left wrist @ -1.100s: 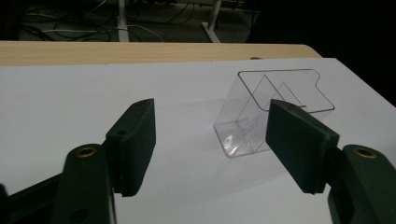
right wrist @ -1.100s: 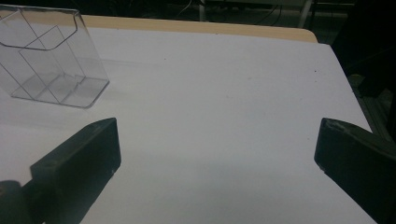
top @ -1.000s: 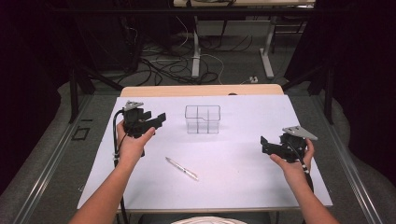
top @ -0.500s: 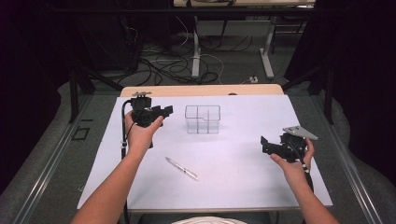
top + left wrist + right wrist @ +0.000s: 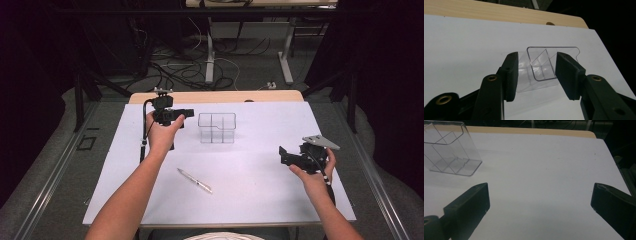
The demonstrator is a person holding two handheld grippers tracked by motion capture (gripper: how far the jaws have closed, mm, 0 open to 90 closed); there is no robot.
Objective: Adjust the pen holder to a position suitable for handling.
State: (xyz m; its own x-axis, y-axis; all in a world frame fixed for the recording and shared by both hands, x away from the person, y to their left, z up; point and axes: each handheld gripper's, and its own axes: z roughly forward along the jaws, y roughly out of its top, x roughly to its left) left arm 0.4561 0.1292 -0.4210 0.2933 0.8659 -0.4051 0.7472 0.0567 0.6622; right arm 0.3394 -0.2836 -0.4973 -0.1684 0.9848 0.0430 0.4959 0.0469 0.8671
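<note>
**Left gripper closes in on the clear organizer**

Over the last second the left gripper (image 5: 186, 114) has travelled from the left part of the white tabletop (image 5: 250, 200) toward the back and in beside the clear organizer (image 5: 217, 128), and its jaws have just been closing. They now stand at a middling gap with nothing pinched between them: in the left gripper view the organizer (image 5: 544, 67) sits beyond the pads, framed in the gap, not yet touched. This reads as the approach to a grasp on the organizer's near wall, with contact yet to come.

The right gripper (image 5: 286, 156) has kept its place near the right edge of the tabletop; its jaws are spread wide and hold nothing, with bare tabletop between them.

The organizer stands upright at the back middle of the tabletop, empty. The pen (image 5: 195, 180) lies well apart from it, toward the front, where it lay before.

Count: two grippers, one clear organizer with several compartments, one pen, one tabletop.
</note>
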